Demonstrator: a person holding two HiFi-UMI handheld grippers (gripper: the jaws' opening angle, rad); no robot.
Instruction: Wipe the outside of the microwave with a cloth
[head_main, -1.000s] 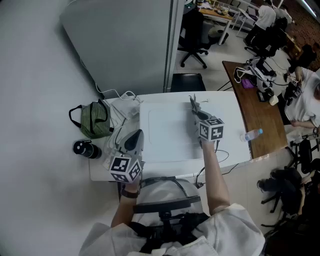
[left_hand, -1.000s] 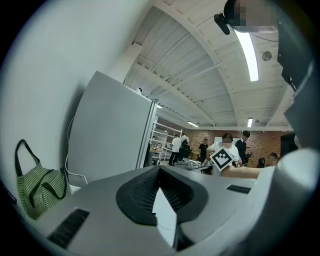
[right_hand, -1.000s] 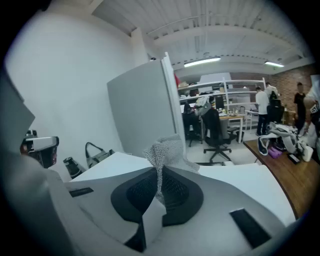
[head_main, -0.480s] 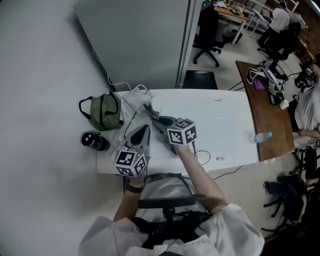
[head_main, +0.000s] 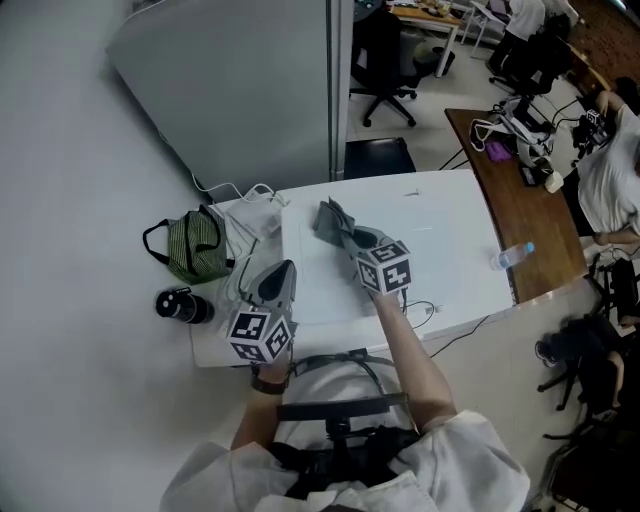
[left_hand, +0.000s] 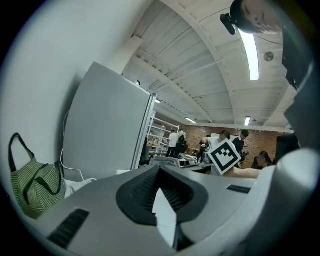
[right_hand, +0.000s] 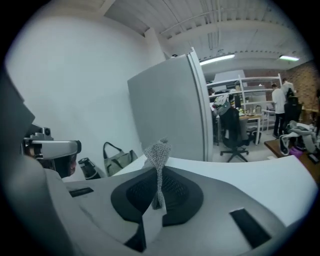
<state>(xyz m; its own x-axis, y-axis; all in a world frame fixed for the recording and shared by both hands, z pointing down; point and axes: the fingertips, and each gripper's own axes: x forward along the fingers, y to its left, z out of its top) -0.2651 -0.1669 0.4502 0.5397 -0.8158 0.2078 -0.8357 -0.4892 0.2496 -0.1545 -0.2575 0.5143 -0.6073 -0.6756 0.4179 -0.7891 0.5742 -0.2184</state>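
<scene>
The white microwave (head_main: 320, 285) shows its flat top on the white table in the head view. My right gripper (head_main: 352, 240) lies over the back left part of that top, shut on a grey cloth (head_main: 330, 217) that bunches out past its tips. In the right gripper view the cloth (right_hand: 159, 152) stands up as a thin twisted strip from between the closed jaws of the right gripper (right_hand: 156, 206). My left gripper (head_main: 277, 283) rests at the microwave's left front corner. It is shut with nothing in it, as the left gripper view (left_hand: 163, 200) also shows.
A green striped bag (head_main: 190, 245), a black bottle (head_main: 178, 304) and white cables (head_main: 250, 198) sit left of the microwave. A grey partition panel (head_main: 240, 90) stands behind. A wooden desk (head_main: 520, 200) with a water bottle (head_main: 510, 257) is at the right, with office chairs and people beyond.
My right gripper carried the cloth from the right part of the microwave top leftward across it, then back a little toward the middle. The left gripper stayed put.
</scene>
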